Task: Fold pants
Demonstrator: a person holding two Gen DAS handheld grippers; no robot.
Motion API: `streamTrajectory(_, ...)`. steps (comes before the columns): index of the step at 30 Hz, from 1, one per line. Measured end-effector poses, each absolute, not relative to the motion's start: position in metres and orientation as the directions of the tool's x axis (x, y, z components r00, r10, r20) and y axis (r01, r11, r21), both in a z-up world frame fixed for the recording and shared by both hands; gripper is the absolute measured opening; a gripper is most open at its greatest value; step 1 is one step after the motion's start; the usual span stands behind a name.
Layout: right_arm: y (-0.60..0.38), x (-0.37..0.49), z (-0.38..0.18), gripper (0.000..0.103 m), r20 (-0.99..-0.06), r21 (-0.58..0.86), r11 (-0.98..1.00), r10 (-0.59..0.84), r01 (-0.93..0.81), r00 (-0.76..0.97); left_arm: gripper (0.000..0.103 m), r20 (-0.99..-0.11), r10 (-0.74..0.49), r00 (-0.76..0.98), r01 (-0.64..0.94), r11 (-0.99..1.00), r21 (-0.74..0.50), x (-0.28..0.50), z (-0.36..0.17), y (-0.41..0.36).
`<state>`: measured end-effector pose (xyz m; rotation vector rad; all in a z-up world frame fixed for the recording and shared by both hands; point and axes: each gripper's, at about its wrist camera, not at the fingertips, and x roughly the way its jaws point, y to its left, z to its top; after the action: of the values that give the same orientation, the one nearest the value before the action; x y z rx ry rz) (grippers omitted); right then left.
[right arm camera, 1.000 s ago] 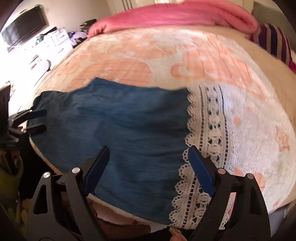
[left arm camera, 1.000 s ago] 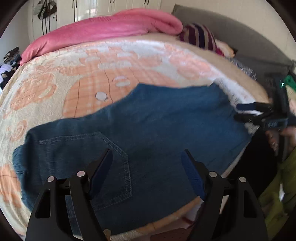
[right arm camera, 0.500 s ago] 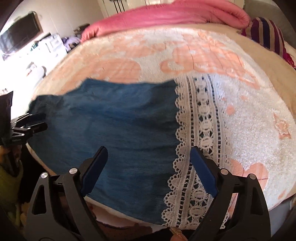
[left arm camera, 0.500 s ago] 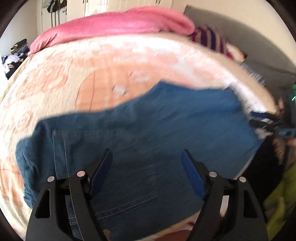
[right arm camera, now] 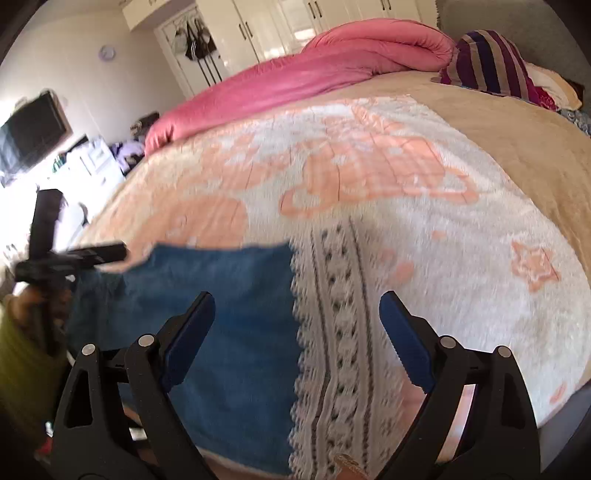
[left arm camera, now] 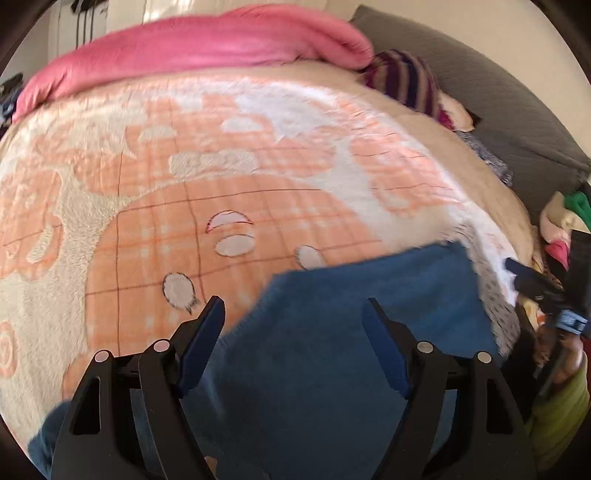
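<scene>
Blue jeans (left arm camera: 369, 295) lie flat on the peach and white blanket (left arm camera: 184, 206) near the bed's front edge. My left gripper (left arm camera: 293, 301) hovers open over their upper edge, nothing between its blue pads. The right gripper (right arm camera: 295, 295) is open too, above the jeans (right arm camera: 229, 291) where their straight edge meets a white lace band (right arm camera: 340, 314). Each gripper shows in the other's view: the right gripper (left arm camera: 532, 280) past the jeans' right end, the left gripper (right arm camera: 74, 256) at their left end. The frames are blurred by motion.
A rolled pink duvet (left arm camera: 192, 48) lies along the far side of the bed, with a striped pillow (right arm camera: 487, 62) and a grey headboard (left arm camera: 498, 110) to the right. White wardrobes (right arm camera: 258, 26), a wall television (right arm camera: 29, 136) and clutter stand beyond. A green sleeve (left arm camera: 557, 398) shows at the right.
In the left wrist view the jeans have slid down and to the right, and the back pocket has left the view. The right wrist view has tilted up, and the jeans sit lower in it.
</scene>
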<state>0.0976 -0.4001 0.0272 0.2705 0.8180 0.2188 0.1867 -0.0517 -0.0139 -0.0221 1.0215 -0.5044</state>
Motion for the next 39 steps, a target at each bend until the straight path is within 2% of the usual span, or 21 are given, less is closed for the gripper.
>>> streamTrajectory(3,-0.412,0.124,0.031,0.084,-0.687,0.331,0.94,0.298,-0.08,0.662,0.076,-0.807,-0.45,0.382,0.377,0.873,-0.308,0.205,-0.03,-0.052)
streamTrajectory(5,-0.421,0.146,0.026,0.084,-0.694,0.387,0.92,0.337,-0.066,0.637,0.076,-0.813,-0.449,0.369,0.366,0.875,-0.317,0.212,-0.04,-0.054)
streamTrajectory(7,-0.429,0.17,0.014,0.078,-0.702,0.46,0.886,0.403,-0.059,0.587,0.074,-0.811,-0.469,0.349,0.368,0.865,-0.342,0.216,-0.049,-0.056)
streamTrajectory(8,-0.431,0.179,0.008,0.071,-0.707,0.473,0.88,0.414,-0.051,0.574,0.074,-0.808,-0.481,0.342,0.369,0.859,-0.355,0.217,-0.051,-0.057)
streamTrajectory(10,-0.431,0.193,-0.005,0.067,-0.742,0.452,0.891,0.398,-0.036,0.54,0.073,-0.8,-0.499,0.334,0.372,0.849,-0.374,0.219,-0.056,-0.059)
streamTrajectory(12,-0.43,0.197,-0.016,0.066,-0.756,0.454,0.891,0.401,-0.028,0.517,0.059,-0.798,-0.503,0.332,0.383,0.845,-0.374,0.218,-0.057,-0.062)
streamTrajectory(14,-0.429,0.195,-0.023,0.064,-0.762,0.456,0.889,0.41,-0.034,0.501,0.026,-0.791,-0.526,0.311,0.4,0.828,-0.393,0.217,-0.058,-0.066)
streamTrajectory(17,-0.424,0.187,-0.024,0.06,-0.764,0.431,0.899,0.407,-0.074,0.501,0.012,-0.795,-0.526,0.302,0.43,0.82,-0.379,0.213,-0.059,-0.073)
streamTrajectory(21,-0.425,0.182,-0.023,0.054,-0.754,0.44,0.893,0.426,-0.098,0.5,0.007,-0.755,-0.556,0.347,0.412,0.813,-0.41,0.209,-0.051,-0.065)
streamTrajectory(25,-0.425,0.177,-0.023,0.053,-0.736,0.461,0.879,0.454,-0.12,0.503,0.007,-0.703,-0.573,0.421,0.395,0.814,-0.427,0.204,-0.039,-0.05)
streamTrajectory(30,-0.426,0.18,-0.028,0.051,-0.732,0.478,0.871,0.464,-0.109,0.498,0.007,-0.761,-0.525,0.382,0.408,0.834,-0.371,0.203,-0.055,-0.064)
streamTrajectory(31,-0.426,0.179,-0.028,0.048,-0.734,0.472,0.875,0.458,-0.108,0.501,0.007,-0.759,-0.528,0.381,0.402,0.834,-0.378,0.203,-0.056,-0.064)
streamTrajectory(33,-0.426,0.177,-0.026,0.031,-0.731,0.47,0.876,0.456,-0.109,0.508,0.007,-0.746,-0.545,0.381,0.384,0.828,-0.409,0.205,-0.057,-0.06)
streamTrajectory(35,-0.428,0.174,-0.024,0.019,-0.717,0.48,0.87,0.462,-0.111,0.522,0.007,-0.741,-0.548,0.387,0.374,0.828,-0.417,0.205,-0.057,-0.058)
streamTrajectory(36,-0.428,0.171,-0.02,0.015,-0.696,0.492,0.863,0.471,-0.117,0.542,0.007,-0.738,-0.548,0.393,0.374,0.829,-0.416,0.204,-0.056,-0.057)
streamTrajectory(39,-0.427,0.169,-0.001,0.013,-0.648,0.476,0.865,0.468,-0.16,0.601,0.007,-0.728,-0.542,0.419,0.378,0.833,-0.403,0.203,-0.049,-0.056)
